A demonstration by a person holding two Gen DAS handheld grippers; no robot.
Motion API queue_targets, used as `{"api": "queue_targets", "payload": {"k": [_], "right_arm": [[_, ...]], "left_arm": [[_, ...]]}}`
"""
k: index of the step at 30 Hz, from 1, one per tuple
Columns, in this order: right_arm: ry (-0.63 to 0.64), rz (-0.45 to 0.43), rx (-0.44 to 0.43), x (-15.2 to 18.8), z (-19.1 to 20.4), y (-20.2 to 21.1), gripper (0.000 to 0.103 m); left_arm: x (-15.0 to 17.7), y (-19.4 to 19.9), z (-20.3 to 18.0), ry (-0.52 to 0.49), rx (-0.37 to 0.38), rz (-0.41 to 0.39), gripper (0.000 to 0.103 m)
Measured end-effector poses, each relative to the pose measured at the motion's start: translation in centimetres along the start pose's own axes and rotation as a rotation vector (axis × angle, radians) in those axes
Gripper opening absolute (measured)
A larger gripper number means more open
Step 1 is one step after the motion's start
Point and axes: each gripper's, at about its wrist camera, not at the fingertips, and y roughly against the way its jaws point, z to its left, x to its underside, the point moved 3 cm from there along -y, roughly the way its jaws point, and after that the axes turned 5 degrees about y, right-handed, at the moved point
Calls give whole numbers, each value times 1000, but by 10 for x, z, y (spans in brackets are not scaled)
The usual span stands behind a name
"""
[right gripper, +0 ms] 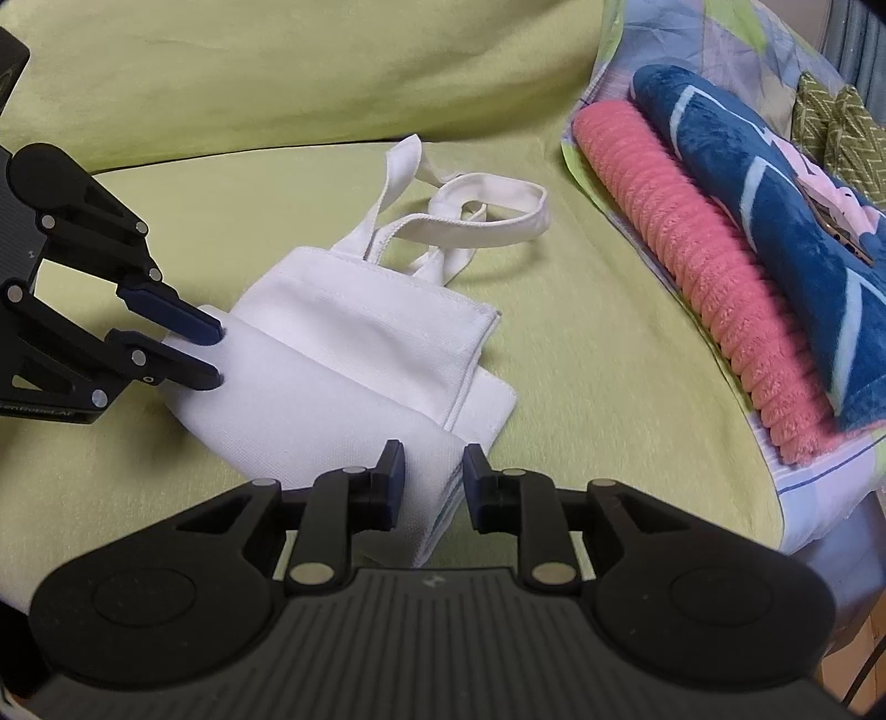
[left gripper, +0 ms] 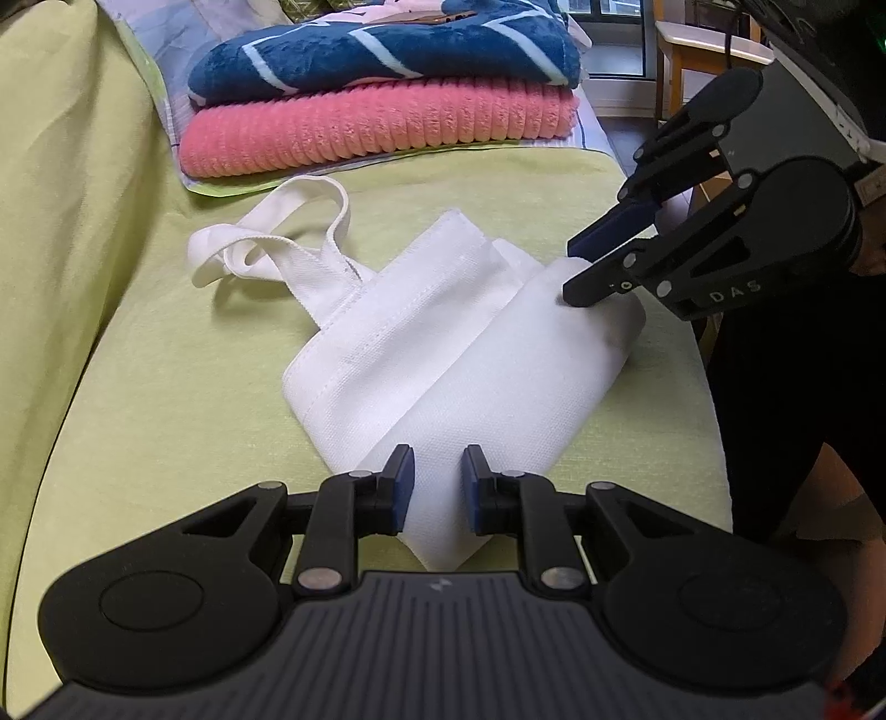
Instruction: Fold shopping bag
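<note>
1. The landmark is the white shopping bag [left gripper: 443, 354], lying partly folded on a yellow-green sofa seat [left gripper: 166, 399]. Its long sides are turned in over the middle, so it forms a narrow band.
2. Left of the bag's body in the left wrist view, the two handles [left gripper: 277, 238] trail loose on the cushion, not yet tucked in.
3. Beyond the bag, at the far end of the seat, sits a stack of folded blankets: a pink ribbed one [left gripper: 376, 133] under a blue patterned one [left gripper: 382, 50]. They lie apart from the bag.
4. At the bag's near corner, the left gripper [left gripper: 437, 487] straddles the fabric with its jaws parted. The cloth sits in the gap, but the pads are not pressed onto it, so it reads as released.
5. At the bag's right end, the right gripper [left gripper: 573, 274] has its fingertips against the folded edge, jaws likewise apart around cloth in its own view [right gripper: 432, 482].
6. Judged from this, the next step is folding the bottom end toward the handles. To do it well, pinch all layers at both corners, lift evenly, and keep the side flaps from springing open.
</note>
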Motion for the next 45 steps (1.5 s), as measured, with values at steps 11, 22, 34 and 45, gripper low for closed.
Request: {"api": "queue_targets", "payload": {"k": [11,22,34,45], "right_arm": [[-34,-15,-18,1,3,-2,20],[-47,-27,-29,3,4,-3,20],[-46,-28,-36,3,3,-3,21],[-52,-30,-46,3,1,-4,22]], "left_arm": [[0,0,-4,5,-27,4,21],[1,1,-7,4,-48,1,20],[3,3,-11,-35,-60,-12,20],[45,18,-66,-550,-257,15,41]]}}
